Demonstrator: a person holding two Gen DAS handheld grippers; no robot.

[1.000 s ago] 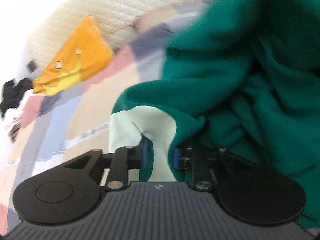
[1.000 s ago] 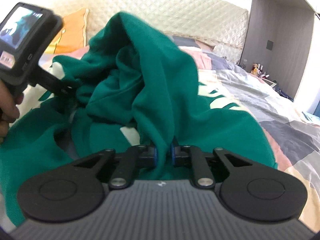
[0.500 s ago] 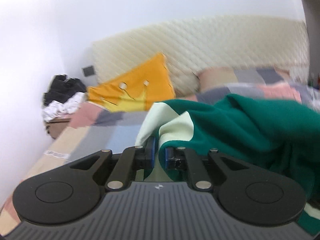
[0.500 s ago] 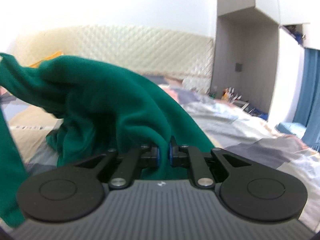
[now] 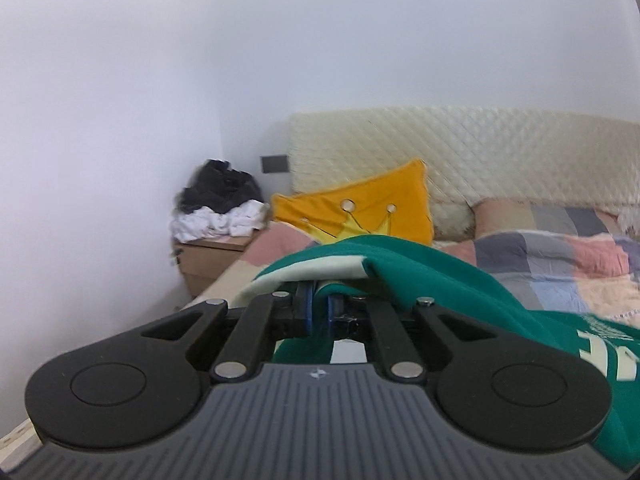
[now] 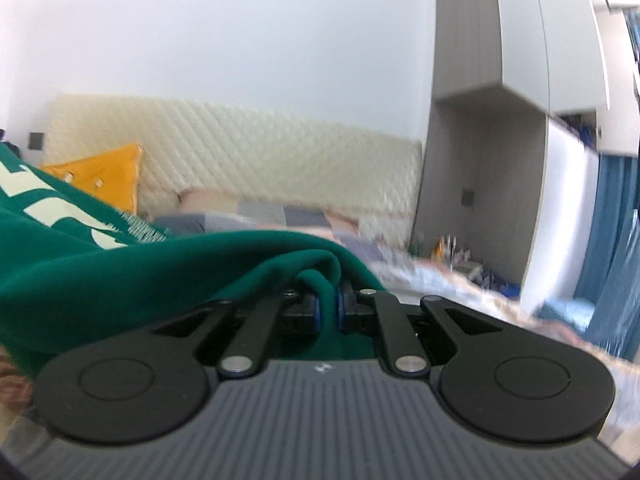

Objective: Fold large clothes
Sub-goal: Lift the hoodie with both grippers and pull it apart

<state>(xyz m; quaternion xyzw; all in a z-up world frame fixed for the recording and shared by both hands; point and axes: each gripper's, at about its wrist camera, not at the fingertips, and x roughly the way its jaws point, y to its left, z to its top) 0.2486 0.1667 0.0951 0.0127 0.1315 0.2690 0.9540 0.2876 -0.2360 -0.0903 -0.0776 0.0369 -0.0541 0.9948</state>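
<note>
A large green sweatshirt (image 5: pixel 448 284) with pale mint trim and pale lettering hangs lifted above a patchwork bed. My left gripper (image 5: pixel 318 312) is shut on a fold of it near the mint edge, and the cloth drapes off to the right. In the right wrist view the same green sweatshirt (image 6: pixel 120 272) stretches away to the left, its lettering visible. My right gripper (image 6: pixel 328 308) is shut on a bunched green fold between its blue pads. Both grippers point roughly level toward the headboard.
A patchwork bedspread (image 5: pixel 560 264) covers the bed in front of a cream quilted headboard (image 5: pixel 480 160). An orange crown cushion (image 5: pixel 372 212) leans against it. A wooden nightstand (image 5: pixel 212 256) with piled clothes stands at the left wall. A grey wardrobe (image 6: pixel 480 120) and blue curtain (image 6: pixel 612 240) stand at right.
Both grippers have risen with the sweatshirt, the left one far more and swinging level toward the headboard. The left jaws closed on the mint-edged fold. The sweatshirt now stretches between the two grippers.
</note>
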